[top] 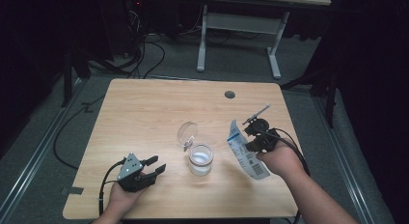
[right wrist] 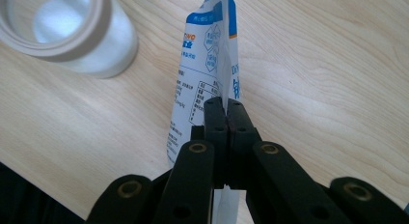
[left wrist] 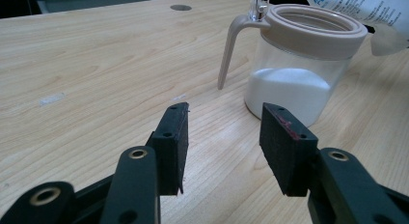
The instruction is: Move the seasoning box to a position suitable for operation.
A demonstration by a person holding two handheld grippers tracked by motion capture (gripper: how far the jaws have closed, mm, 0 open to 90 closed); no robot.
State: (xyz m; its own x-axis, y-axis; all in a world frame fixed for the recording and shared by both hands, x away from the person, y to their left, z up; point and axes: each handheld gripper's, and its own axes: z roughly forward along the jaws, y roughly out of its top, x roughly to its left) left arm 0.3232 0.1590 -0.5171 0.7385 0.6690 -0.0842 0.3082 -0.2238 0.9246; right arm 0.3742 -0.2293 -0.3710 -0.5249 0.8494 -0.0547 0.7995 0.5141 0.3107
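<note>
My right gripper (right wrist: 225, 105) pinches the white-and-blue printed pouch (right wrist: 205, 64); I should tip it squarely over the clear beige-rimmed jar (top: 200, 159) at frame centre. The left gripper (left wrist: 224, 132) gapes empty.

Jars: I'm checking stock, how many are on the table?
1: the jar stands near the table's middle, lid open, between the left tool and the pouch.
</note>
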